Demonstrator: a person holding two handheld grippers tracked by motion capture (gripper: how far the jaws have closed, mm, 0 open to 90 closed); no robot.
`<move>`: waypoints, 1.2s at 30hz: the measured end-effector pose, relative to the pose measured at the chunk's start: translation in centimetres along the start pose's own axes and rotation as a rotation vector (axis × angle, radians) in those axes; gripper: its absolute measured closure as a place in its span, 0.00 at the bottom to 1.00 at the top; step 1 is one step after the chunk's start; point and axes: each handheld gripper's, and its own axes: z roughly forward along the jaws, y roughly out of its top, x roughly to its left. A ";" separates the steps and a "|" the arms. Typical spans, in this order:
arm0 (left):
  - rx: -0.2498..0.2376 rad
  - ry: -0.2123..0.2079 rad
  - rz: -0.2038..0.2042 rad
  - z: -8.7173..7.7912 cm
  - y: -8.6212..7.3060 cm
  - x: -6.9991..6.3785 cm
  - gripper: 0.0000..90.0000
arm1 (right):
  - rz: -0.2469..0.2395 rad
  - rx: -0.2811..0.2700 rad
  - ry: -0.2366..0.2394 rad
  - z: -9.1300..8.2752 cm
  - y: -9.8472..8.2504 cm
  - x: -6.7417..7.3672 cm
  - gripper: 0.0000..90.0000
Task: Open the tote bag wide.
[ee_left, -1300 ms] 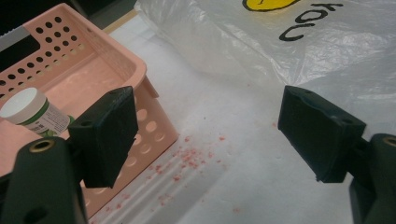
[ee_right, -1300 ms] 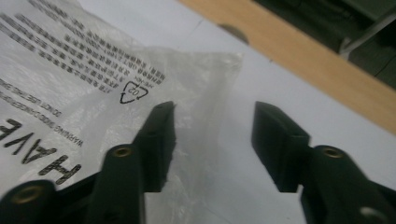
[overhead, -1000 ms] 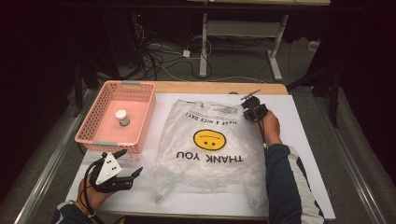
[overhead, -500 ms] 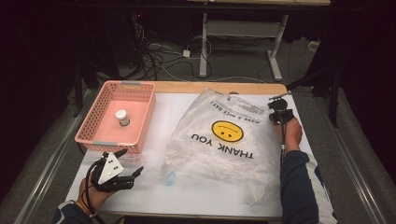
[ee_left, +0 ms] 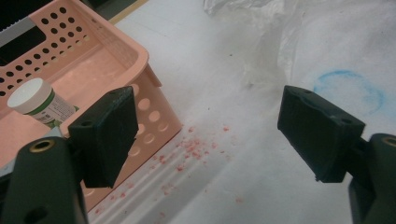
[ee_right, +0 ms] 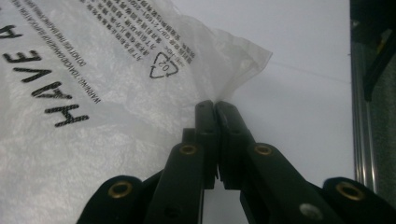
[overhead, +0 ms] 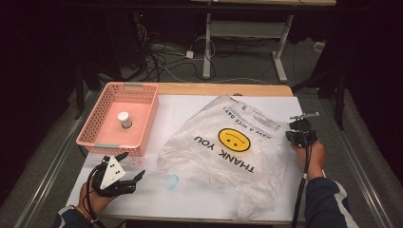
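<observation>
Pinching bag [ee_right: 116, 93] edge: right tongs [ee_right: 215, 104] clenched on it. Left tongs [ee_left: 205, 135] released, nothing between them, basket [ee_left: 93, 60] and bottle [ee_left: 39, 100] just ahead-left.

The left gripper [overhead: 124, 168] is resting low at about seven o'clock in the high view, its grey three-cornered plate facing up and its jaws pointing toward two o'clock. In the left gripper view [ee_left: 205, 128] the two black jaws are standing wide apart with nothing between them. The left hand [overhead: 97, 199] is wrapping the grip from below, the forearm entering from six o'clock.

The right gripper [overhead: 299, 133] is sitting out at about three o'clock, jaws aiming toward twelve. In the right gripper view [ee_right: 215, 106] its jaws are pressing flat together. The right hand [overhead: 310, 154] is gripping behind, the dark sleeve running down to five o'clock.
</observation>
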 end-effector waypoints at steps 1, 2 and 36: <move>0.000 0.002 0.000 0.0 0.0 0.0 0.22 | -0.014 -0.012 0.012 -0.4 -0.5 0.3 0.99; 0.000 0.002 0.000 0.0 0.0 0.0 0.22 | -0.019 -0.020 0.027 -0.9 -1.0 0.6 0.99; 0.010 0.005 0.021 0.0 0.0 -0.3 0.22 | -0.780 -0.119 0.625 -6.7 -4.8 23.9 0.52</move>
